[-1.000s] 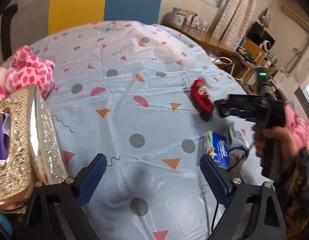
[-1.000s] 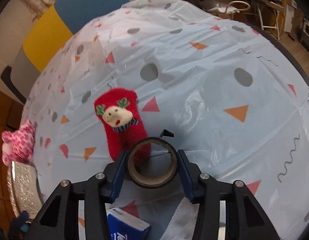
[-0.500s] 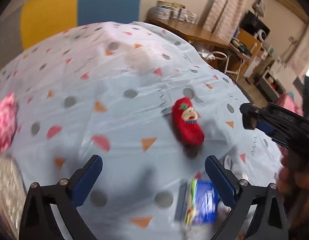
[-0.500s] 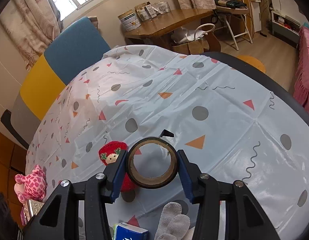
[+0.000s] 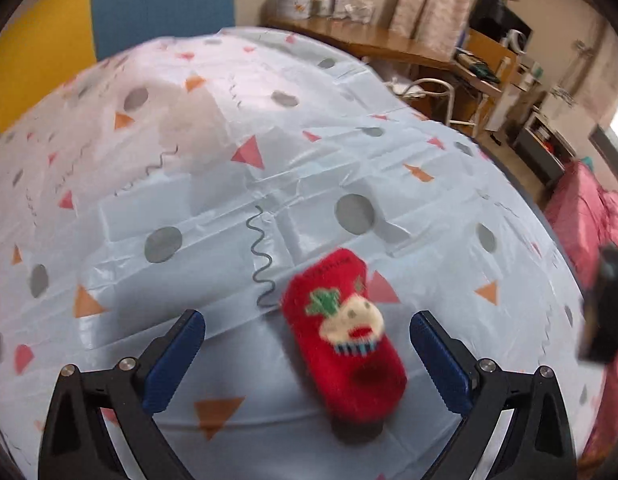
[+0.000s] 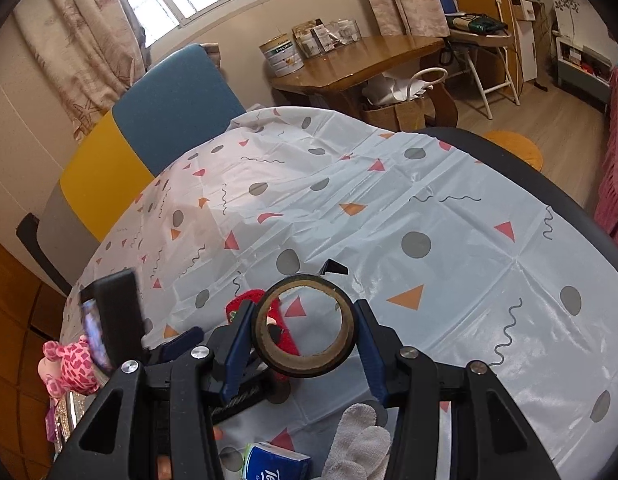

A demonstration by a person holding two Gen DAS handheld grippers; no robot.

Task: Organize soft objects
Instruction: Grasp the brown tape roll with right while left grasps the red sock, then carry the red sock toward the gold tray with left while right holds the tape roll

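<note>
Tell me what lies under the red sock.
Under the red sock only the patterned tablecloth shows, plus a dark shadow at its near end. Whatever the sock covers directly cannot be seen.

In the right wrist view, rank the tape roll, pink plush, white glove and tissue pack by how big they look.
1. Tape roll, though it sits nearest the camera.
2. Pink plush and white glove: alike, so unranked; the glove is cut off.
3. Tissue pack, cut off too.

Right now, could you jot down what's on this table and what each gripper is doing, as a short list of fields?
surface: tablecloth with dots and triangles
left gripper: open, just widened, around the red sock, not touching
right gripper: shut on a tape roll, held above the cloth
also there: pink plush toy, white glove, blue tissue pack
</note>
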